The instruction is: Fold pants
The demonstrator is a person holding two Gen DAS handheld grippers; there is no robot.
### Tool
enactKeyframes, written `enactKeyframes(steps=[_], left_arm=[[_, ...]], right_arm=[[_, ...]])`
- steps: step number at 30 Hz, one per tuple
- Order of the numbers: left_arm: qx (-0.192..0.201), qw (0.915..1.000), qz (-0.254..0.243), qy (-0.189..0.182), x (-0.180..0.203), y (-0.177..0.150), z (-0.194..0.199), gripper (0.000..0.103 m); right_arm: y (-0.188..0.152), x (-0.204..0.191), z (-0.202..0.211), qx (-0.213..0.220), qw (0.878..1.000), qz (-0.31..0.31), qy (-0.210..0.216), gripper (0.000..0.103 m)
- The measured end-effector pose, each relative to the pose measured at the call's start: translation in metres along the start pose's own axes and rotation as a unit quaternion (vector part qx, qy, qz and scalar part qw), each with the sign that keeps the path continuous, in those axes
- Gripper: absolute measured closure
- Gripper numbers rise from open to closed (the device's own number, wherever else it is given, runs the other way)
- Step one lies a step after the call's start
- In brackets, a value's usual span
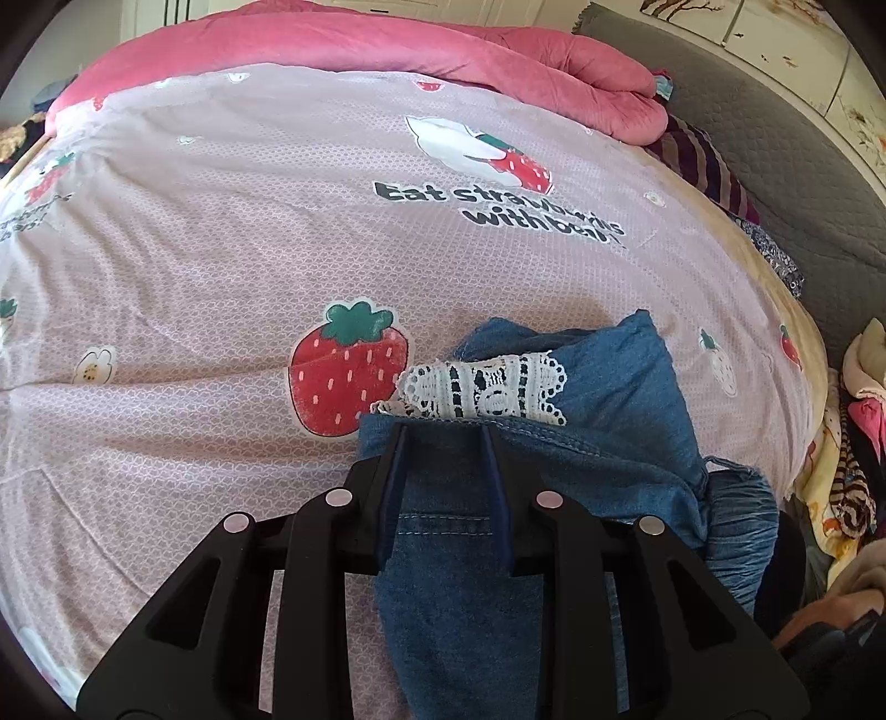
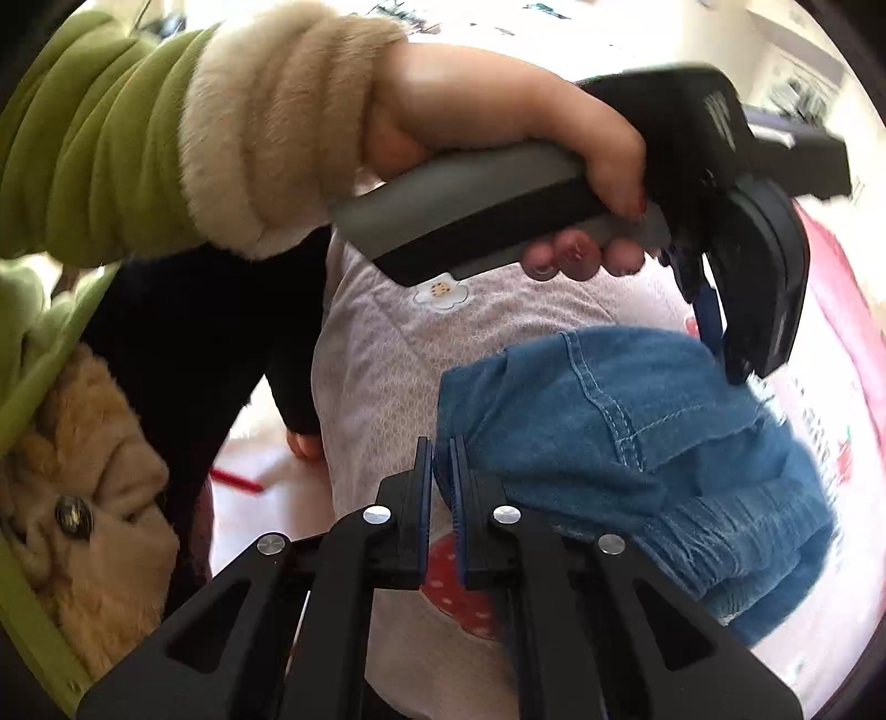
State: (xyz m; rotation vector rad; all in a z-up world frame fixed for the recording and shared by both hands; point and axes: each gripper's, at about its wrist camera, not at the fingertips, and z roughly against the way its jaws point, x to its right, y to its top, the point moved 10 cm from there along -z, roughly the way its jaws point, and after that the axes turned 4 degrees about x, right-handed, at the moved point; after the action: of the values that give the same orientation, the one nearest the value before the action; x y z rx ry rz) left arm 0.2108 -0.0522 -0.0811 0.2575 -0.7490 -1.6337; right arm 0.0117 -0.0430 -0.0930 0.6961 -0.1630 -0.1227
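The blue denim pants (image 1: 581,443) lie bunched and partly folded on the pink strawberry bedsheet (image 1: 221,277), with a white lace trim (image 1: 487,387) on top. My left gripper (image 1: 446,429) is open, its fingers resting over the denim just short of the lace. In the right wrist view the pants (image 2: 637,443) lie ahead and to the right. My right gripper (image 2: 441,443) has its jaws nearly closed at the pants' left edge; whether fabric is pinched is unclear. The left gripper (image 2: 720,343), held by a hand, points down onto the denim.
A pink quilt (image 1: 443,50) lies piled at the far side of the bed. Striped and other clothes (image 1: 703,160) lie along the right edge beside a grey sofa (image 1: 786,155). The person's green-sleeved arm (image 2: 138,138) fills the upper left of the right wrist view.
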Motion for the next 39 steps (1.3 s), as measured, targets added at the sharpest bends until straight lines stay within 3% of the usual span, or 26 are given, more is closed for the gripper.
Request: enactKeyframes(steps=[3,4,6,7,9,14,16,17,28,30,35,39], left_arm=[[0.013,0.9999,-0.001,-0.006,0.003,0.002,0.008,0.077],[0.014,0.9999,0.001,-0.01,0.004,0.002,0.011,0.068],[0.011,0.9999,-0.002,-0.011,0.008,0.001,0.012,0.064],[0.011,0.9999,-0.01,-0.004,0.009,0.0,0.012,0.064],[0.011,0.9997,-0.021,0.006,0.011,-0.001,0.013,0.064],[0.016,0.9992,-0.033,0.014,0.014,-0.005,0.02,0.064],[0.019,0.9988,-0.042,0.017,0.016,-0.007,0.023,0.064],[0.019,0.9985,-0.047,0.019,0.017,-0.009,0.024,0.064],[0.02,0.998,-0.052,0.031,0.014,-0.012,0.012,0.063],[0.021,0.998,-0.051,0.031,0.014,-0.012,0.013,0.063],[0.029,0.9978,-0.052,0.028,0.019,-0.012,0.024,0.062],[0.036,0.9977,-0.05,0.026,0.022,-0.012,0.033,0.059]], right_arm=[[0.003,0.004,0.019,0.031,0.999,-0.027,-0.011,0.092],[0.01,0.004,0.027,0.05,0.998,-0.03,-0.018,0.088],[0.023,0.002,0.037,0.08,0.996,-0.012,-0.038,0.078],[0.027,-0.003,0.036,0.081,0.995,0.013,-0.047,0.072],[0.03,-0.006,0.027,0.066,0.994,0.052,-0.067,0.071],[0.029,0.002,-0.003,0.017,0.993,0.068,-0.094,0.074],[0.026,0.0,-0.011,0.009,0.996,0.055,-0.077,0.09],[0.025,-0.001,-0.011,0.011,0.997,0.045,-0.067,0.093],[0.003,-0.001,-0.003,0.038,0.999,-0.03,-0.025,0.095],[0.003,0.003,0.0,0.045,0.998,-0.049,-0.02,0.094],[0.012,0.006,0.029,0.078,0.993,-0.093,-0.009,0.075],[0.02,0.003,0.06,0.112,0.988,-0.108,-0.01,0.071]])
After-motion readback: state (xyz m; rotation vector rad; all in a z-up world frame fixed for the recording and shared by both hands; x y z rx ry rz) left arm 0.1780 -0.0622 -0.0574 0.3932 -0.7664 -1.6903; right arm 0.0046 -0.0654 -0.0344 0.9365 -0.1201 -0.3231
